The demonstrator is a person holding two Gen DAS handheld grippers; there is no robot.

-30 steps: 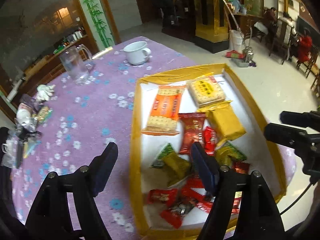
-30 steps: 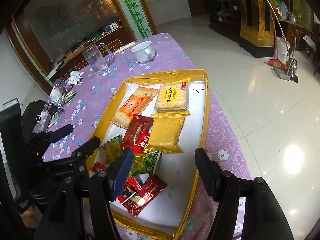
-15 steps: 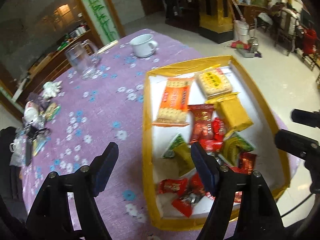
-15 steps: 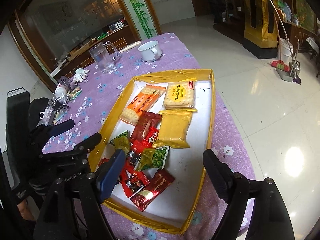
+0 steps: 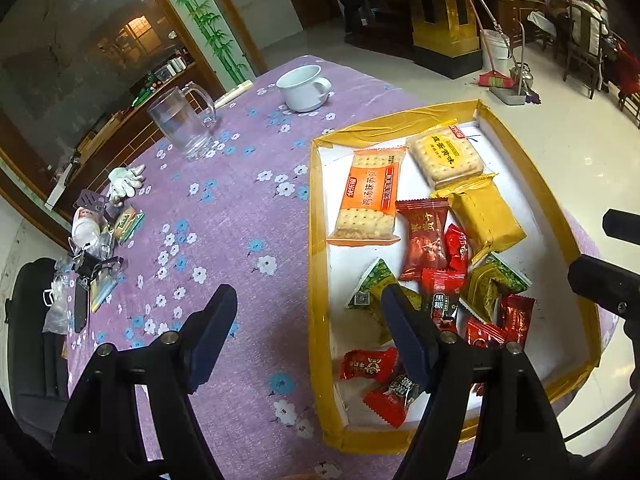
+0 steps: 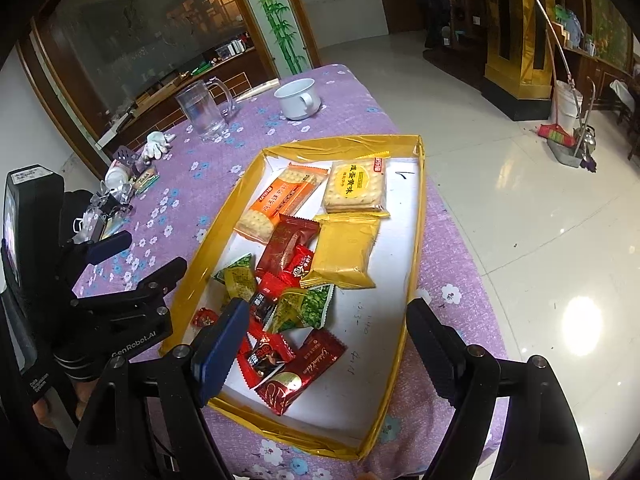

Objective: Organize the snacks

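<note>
Right gripper (image 6: 324, 336) jaws wider, left gripper (image 5: 308, 320) unchanged

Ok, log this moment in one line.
left gripper: open, empty | right gripper: open, empty, over tray | snacks: in tray

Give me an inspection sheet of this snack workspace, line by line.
Surface: purple flowered tablecloth, mostly bare at centre.
Job's things: gold-edged tray holds an orange cracker pack, yellow biscuit pack, plain yellow pack, and small red and green sweets piled together.
Clutter: glass mug, white cup, white glove, small items at the table's left edge.
Grippers: left tongs open and empty, straddling the tray's left rim; right tongs open and empty over the tray's near end.
Cables: one thin dark cable at the lower right in the left wrist view.
Surroundings: tiled floor, broom, white bucket, seated people far off.
</note>
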